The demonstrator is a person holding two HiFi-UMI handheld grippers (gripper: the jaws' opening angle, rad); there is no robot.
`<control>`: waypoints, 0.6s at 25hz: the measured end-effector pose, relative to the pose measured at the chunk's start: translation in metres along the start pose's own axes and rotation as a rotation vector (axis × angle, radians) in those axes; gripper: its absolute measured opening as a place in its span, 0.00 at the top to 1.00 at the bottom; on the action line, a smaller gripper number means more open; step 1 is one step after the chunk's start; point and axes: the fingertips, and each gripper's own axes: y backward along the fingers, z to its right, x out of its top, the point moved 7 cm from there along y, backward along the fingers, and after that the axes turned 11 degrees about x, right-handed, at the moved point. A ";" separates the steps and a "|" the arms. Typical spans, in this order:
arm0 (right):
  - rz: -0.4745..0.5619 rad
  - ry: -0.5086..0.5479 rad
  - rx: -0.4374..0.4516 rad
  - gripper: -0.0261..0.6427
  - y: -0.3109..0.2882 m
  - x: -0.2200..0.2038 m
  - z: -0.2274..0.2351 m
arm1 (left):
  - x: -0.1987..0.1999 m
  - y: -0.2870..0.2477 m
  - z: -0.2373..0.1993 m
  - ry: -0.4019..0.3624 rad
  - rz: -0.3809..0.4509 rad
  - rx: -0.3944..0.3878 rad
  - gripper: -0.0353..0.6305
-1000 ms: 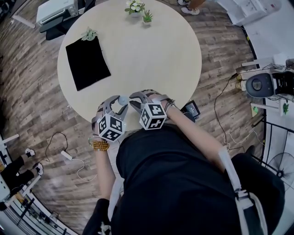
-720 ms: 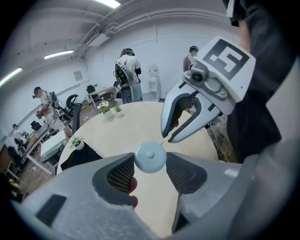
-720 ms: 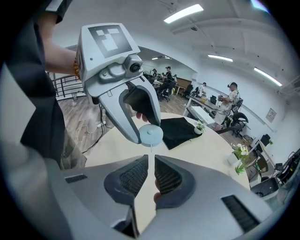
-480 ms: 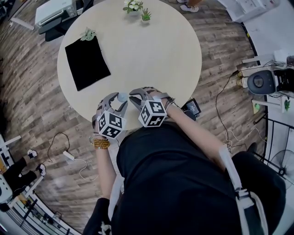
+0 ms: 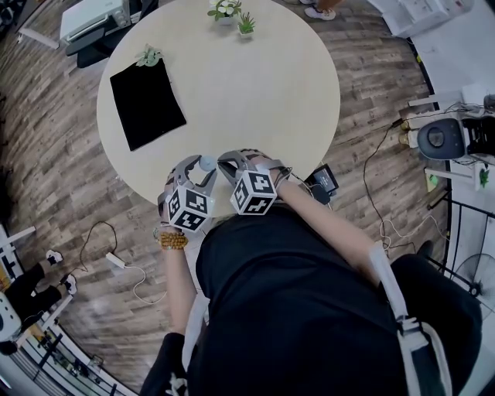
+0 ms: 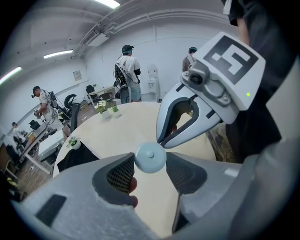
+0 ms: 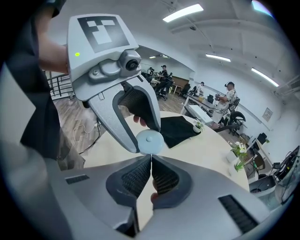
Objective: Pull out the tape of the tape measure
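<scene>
Tape measure point(image 6: 150, 159), round and pale blue, sits clamped in our left gripper point(image 5: 199, 171); our right gripper point(image 7: 151, 157) is closed tight, tips touching it.

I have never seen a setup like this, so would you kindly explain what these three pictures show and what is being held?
There is no robot here: a person holds a two-jaw gripper in each hand, each carrying a marker cube. The head view looks down from the person's head onto a round table, which bears a black cloth and small potted plants. The other two pictures come from cameras riding on the grippers, looking along their jaws. The left gripper clamps a small round pale-blue tape measure. The right gripper has its jaws closed, tips against the tape measure; whether they pinch the tape's end is too small to tell.
</scene>
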 end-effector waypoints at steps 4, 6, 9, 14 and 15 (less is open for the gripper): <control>-0.011 -0.035 0.007 0.95 -0.002 -0.005 0.002 | -0.003 -0.002 0.003 0.006 -0.007 -0.002 0.61; -0.014 -0.080 -0.003 0.95 -0.002 -0.009 0.005 | -0.006 -0.003 0.005 0.007 -0.010 0.005 0.61; -0.027 -0.133 -0.020 0.95 -0.002 -0.016 0.009 | -0.012 -0.003 0.006 0.019 -0.021 0.010 0.61; -0.043 -0.225 -0.040 0.95 -0.002 -0.029 0.016 | -0.020 -0.005 0.007 0.030 -0.035 0.014 0.61; -0.042 -0.234 -0.036 0.95 -0.002 -0.030 0.016 | -0.021 -0.006 0.007 0.033 -0.035 0.012 0.61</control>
